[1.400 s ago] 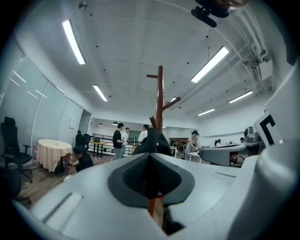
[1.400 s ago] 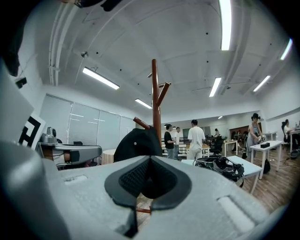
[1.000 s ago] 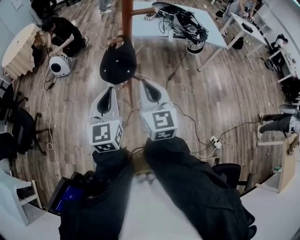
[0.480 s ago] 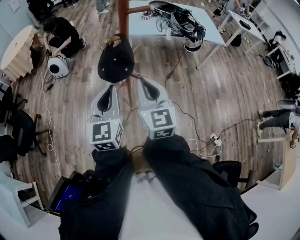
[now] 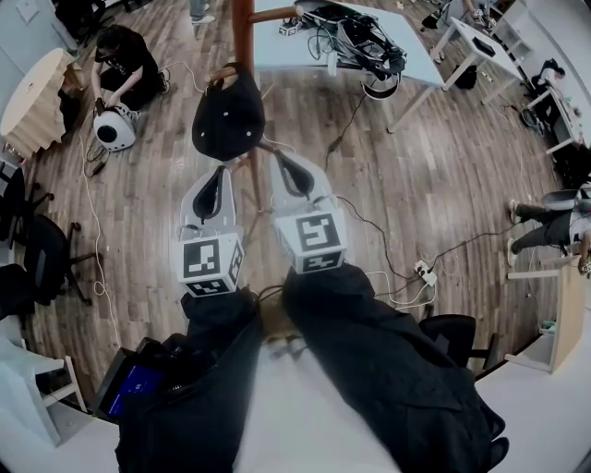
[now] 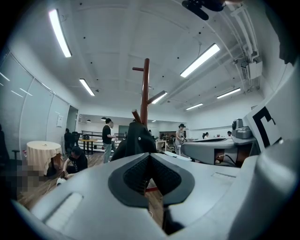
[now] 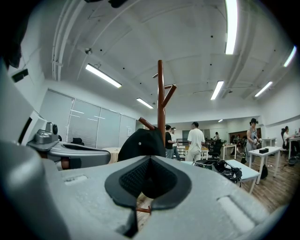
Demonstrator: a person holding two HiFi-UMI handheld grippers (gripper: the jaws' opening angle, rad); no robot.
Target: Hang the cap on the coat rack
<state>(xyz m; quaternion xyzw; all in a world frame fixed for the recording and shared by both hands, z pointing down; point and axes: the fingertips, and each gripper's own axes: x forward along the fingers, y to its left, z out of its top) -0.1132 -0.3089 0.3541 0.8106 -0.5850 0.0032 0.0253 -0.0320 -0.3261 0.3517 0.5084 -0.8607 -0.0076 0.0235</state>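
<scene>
Jaws together; cap [image 5: 228, 115] hangs on coat rack [image 5: 243, 28] over wood floor [image 5: 443, 175].

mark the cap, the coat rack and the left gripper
cap [image 5: 228, 118]: head view, middle of crown
coat rack [image 7: 161, 98]: right gripper view, upright pole
left gripper [image 5: 217, 175]: head view, closed tips

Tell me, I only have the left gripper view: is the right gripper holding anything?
Observer: No. In the right gripper view the right gripper has its jaws together with nothing between them.
Operator: Is either gripper touching the cap?
Observer: No. In the head view the cap hangs on the coat rack, and the left gripper and the right one both stop short of it.
Operator: Anything lying near the rack?
Observer: A dark cable trails across the floor from the table to the right of the rack.
</scene>
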